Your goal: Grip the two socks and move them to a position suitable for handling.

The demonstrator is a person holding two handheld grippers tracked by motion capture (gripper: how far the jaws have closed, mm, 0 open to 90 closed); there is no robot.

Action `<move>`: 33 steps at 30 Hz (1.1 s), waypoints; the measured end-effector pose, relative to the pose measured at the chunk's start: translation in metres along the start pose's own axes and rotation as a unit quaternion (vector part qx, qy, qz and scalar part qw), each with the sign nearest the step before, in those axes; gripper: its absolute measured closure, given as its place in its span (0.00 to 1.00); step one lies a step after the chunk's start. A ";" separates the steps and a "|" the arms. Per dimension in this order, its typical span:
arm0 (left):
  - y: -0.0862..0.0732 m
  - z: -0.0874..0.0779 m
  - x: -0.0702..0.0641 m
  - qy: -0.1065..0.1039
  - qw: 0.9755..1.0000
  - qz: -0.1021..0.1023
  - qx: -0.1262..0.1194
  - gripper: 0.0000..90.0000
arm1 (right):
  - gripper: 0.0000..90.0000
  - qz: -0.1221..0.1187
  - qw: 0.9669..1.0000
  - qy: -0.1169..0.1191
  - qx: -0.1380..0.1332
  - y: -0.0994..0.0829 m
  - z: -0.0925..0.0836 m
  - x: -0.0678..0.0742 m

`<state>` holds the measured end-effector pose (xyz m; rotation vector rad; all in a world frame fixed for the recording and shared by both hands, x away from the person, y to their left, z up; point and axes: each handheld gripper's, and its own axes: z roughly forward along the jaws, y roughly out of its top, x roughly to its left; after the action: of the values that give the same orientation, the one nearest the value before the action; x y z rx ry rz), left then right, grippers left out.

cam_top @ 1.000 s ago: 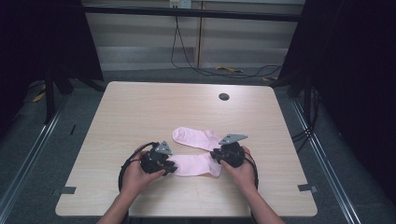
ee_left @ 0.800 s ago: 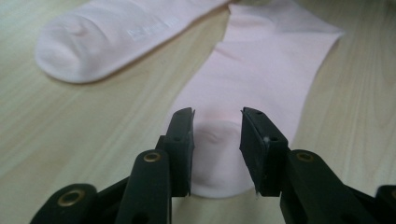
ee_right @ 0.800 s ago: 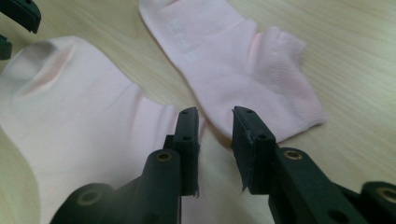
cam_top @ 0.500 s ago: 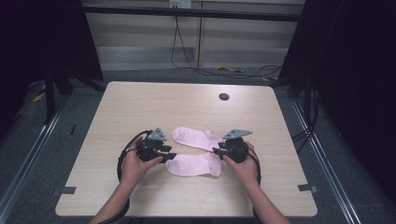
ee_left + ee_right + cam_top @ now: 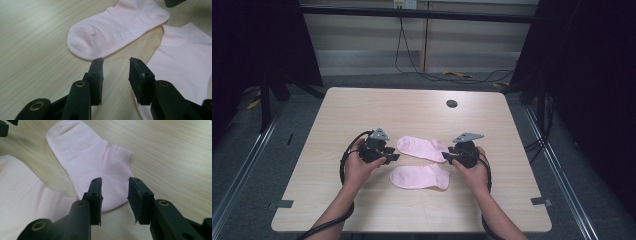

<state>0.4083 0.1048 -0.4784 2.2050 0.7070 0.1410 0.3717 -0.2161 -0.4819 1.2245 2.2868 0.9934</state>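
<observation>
Two pink ankle socks lie flat side by side on the wooden table [image 5: 362, 110]: the far sock [image 5: 422, 148] [image 5: 112, 30] [image 5: 87, 157] and the near sock [image 5: 419, 176] [image 5: 185, 62] [image 5: 22, 195]. My left gripper [image 5: 393, 154] [image 5: 115, 62] hovers just left of the far sock's toe. Its jaws have opened and just closed back a little, with only bare table between them. My right gripper [image 5: 447, 156] [image 5: 115, 181] is over the far sock's cuff end. Its jaws have just been opening and stand apart above the fabric without pressing it.
A small black round disc [image 5: 452, 103] sits near the table's far edge. Each gripper's cable loops on the table by its hand. Dark frame posts and curtains flank the table, and loose cables lie on the floor behind it.
Both grippers have left the near sock's ends and moved toward the table's far side, the left one farther. Their jaws stand wider than before, and the near sock now lies free.
</observation>
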 end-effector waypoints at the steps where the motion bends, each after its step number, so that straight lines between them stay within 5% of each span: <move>1: 0.000 0.000 0.001 0.001 1.000 -0.002 0.000 0.72 | 0.71 0.003 1.000 -0.001 0.001 0.000 0.001 -0.001; 21: 0.013 0.015 0.023 0.029 0.999 -0.029 0.009 0.79 | 0.72 0.006 1.000 -0.013 0.004 0.008 0.008 -0.011; 33: 0.022 0.034 0.020 0.049 0.998 0.002 0.030 0.83 | 0.75 -0.005 0.999 -0.024 0.028 0.004 0.022 -0.014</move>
<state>0.4457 0.0816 -0.4876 2.2697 0.7700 0.2344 0.3954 -0.2174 -0.4944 1.2450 2.2949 0.8927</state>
